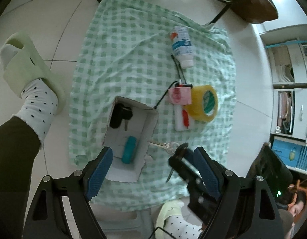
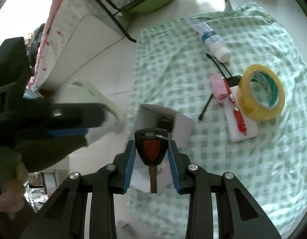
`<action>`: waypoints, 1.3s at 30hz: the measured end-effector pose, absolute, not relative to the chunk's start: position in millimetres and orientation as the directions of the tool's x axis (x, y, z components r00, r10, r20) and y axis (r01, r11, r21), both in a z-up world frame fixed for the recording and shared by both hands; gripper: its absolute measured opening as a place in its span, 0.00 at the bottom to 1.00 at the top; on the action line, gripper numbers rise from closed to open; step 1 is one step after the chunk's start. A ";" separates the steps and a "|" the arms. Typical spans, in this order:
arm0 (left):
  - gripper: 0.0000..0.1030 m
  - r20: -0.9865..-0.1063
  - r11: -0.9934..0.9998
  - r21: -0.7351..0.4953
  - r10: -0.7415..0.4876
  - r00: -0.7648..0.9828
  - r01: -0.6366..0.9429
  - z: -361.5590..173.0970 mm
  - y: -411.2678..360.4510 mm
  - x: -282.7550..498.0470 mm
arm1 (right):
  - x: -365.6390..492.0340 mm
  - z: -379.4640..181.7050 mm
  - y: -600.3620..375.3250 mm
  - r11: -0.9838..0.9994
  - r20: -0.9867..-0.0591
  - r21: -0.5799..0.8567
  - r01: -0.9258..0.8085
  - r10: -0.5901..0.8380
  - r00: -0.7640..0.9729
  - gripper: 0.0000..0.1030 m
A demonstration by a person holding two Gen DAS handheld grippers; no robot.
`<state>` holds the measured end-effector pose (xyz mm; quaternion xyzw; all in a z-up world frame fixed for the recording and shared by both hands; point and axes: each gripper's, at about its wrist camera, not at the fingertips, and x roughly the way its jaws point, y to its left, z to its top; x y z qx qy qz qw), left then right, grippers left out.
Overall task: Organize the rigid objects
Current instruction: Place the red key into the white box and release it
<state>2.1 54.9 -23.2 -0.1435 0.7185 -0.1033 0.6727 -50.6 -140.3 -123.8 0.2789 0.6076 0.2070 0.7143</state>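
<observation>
My right gripper [image 2: 151,145] is shut on a black car key [image 2: 151,151] with a red emblem, its brass blade hanging down between the blue pads. It is held above the white cardboard box [image 2: 183,127]. In the left wrist view the box [image 1: 151,127] holds a black key fob [image 1: 120,115] and a teal case [image 1: 129,149]. My left gripper [image 1: 152,151] hangs open above the box's near end with nothing between its fingers. The right gripper [image 1: 180,152] with the key shows just right of the box. A fork [image 1: 163,144] lies beside the box.
On the green checked cloth [image 1: 123,59] lie a white tube [image 1: 182,45], a yellow tape roll [image 1: 205,102], a pink box [image 1: 180,95], a black cable and a white block with a red pen [image 1: 185,117]. A person's slippered foot [image 1: 31,75] stands left of the cloth.
</observation>
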 end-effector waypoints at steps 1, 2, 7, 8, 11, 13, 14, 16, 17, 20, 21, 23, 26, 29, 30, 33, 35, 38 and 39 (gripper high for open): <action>0.80 -0.933 0.934 -0.352 -0.355 -0.053 -0.062 -22.0 53.7 -0.6 | -52.5 -116.5 -137.5 0.751 -0.743 0.660 0.040 0.644 0.182 0.34; 0.80 -0.930 0.930 -0.362 -0.365 -0.054 -0.059 -21.3 52.6 -2.9 | -55.0 -109.5 -137.3 0.746 -0.738 0.665 0.036 0.648 0.189 0.33; 0.80 -0.894 0.896 -0.439 -0.442 -0.066 -0.065 -19.5 51.1 -11.0 | -59.1 -84.9 -128.2 0.685 -0.673 0.728 0.024 0.707 0.218 0.34; 0.80 -0.889 0.891 -0.449 -0.453 -0.065 -0.065 -19.0 51.8 -12.5 | -60.2 -80.6 -126.4 0.683 -0.670 0.730 0.016 0.710 0.219 0.34; 0.80 -0.884 0.886 -0.459 -0.463 -0.063 -0.062 -20.0 55.6 -11.5 | -63.3 -71.4 -119.8 0.678 -0.661 0.735 -0.002 0.718 0.217 0.34; 0.74 -0.880 0.882 -0.467 -0.471 -0.063 -0.065 -21.0 56.8 -11.5 | -65.2 -69.1 -116.9 0.680 -0.662 0.733 -0.008 0.717 0.217 0.34; 0.67 -0.876 0.878 -0.473 -0.477 -0.068 -0.069 -21.7 59.5 -11.8 | -65.9 -69.0 -116.1 0.680 -0.662 0.734 -0.006 0.717 0.217 0.34; 0.62 -0.874 0.877 -0.475 -0.479 -0.075 -0.073 -23.5 59.1 -12.4 | -65.9 -69.2 -115.8 0.675 -0.660 0.738 0.004 0.719 0.219 0.34; 0.59 -0.873 0.877 -0.475 -0.480 -0.080 -0.077 -24.7 60.6 -13.0 | -65.5 -69.2 -116.0 0.673 -0.658 0.740 0.009 0.720 0.220 0.34; 0.31 -0.871 0.875 -0.477 -0.484 -0.089 -0.085 -25.7 59.2 -14.0 | -65.9 -68.9 -116.5 0.673 -0.658 0.740 0.018 0.718 0.225 0.34; 0.24 -0.885 0.889 -0.451 -0.457 -0.083 -0.078 -25.0 57.8 -13.5 | -66.4 -69.1 -117.7 0.673 -0.659 0.739 0.025 0.716 0.230 0.34; 0.14 -0.904 0.906 -0.419 -0.422 -0.070 -0.057 -24.5 54.8 -13.2 | -67.8 -70.1 -121.0 0.655 -0.644 0.754 0.041 0.726 0.241 0.30; 0.06 -0.911 0.912 -0.410 -0.411 -0.041 -0.026 -19.9 46.3 -15.0 | -67.9 -70.6 -121.1 0.663 -0.652 0.747 0.044 0.719 0.241 0.30; 0.06 -0.904 0.903 -0.427 -0.428 -0.022 -0.039 -18.1 46.8 -15.7 | -68.2 -72.6 -117.7 0.710 -0.697 0.703 0.034 0.679 0.231 0.30; 0.06 -0.906 0.906 -0.421 -0.422 -0.014 -0.045 -18.5 48.6 -15.7 | -68.5 -74.1 -116.3 0.726 -0.713 0.687 0.032 0.665 0.223 0.30; 0.06 -0.911 0.908 -0.411 -0.412 0.002 -0.078 -20.6 56.7 -15.4 | -69.2 -81.8 -114.7 0.772 -0.765 0.633 0.049 0.615 0.192 0.32; 0.06 -0.914 0.910 -0.404 -0.405 0.012 -0.089 -20.3 60.7 -15.2 | -68.8 -88.1 -117.0 0.822 -0.820 0.564 0.077 0.545 0.175 0.33; 0.06 -0.923 0.919 -0.385 -0.384 0.025 -0.081 -13.5 66.1 -14.3 | -71.5 -98.6 -121.6 0.904 -0.902 0.419 0.083 0.403 0.157 0.52; 0.06 -0.929 0.927 -0.369 -0.368 0.032 -0.070 -11.1 65.5 -14.5 | -73.2 -102.7 -124.3 0.920 -0.916 0.384 0.077 0.368 0.160 0.67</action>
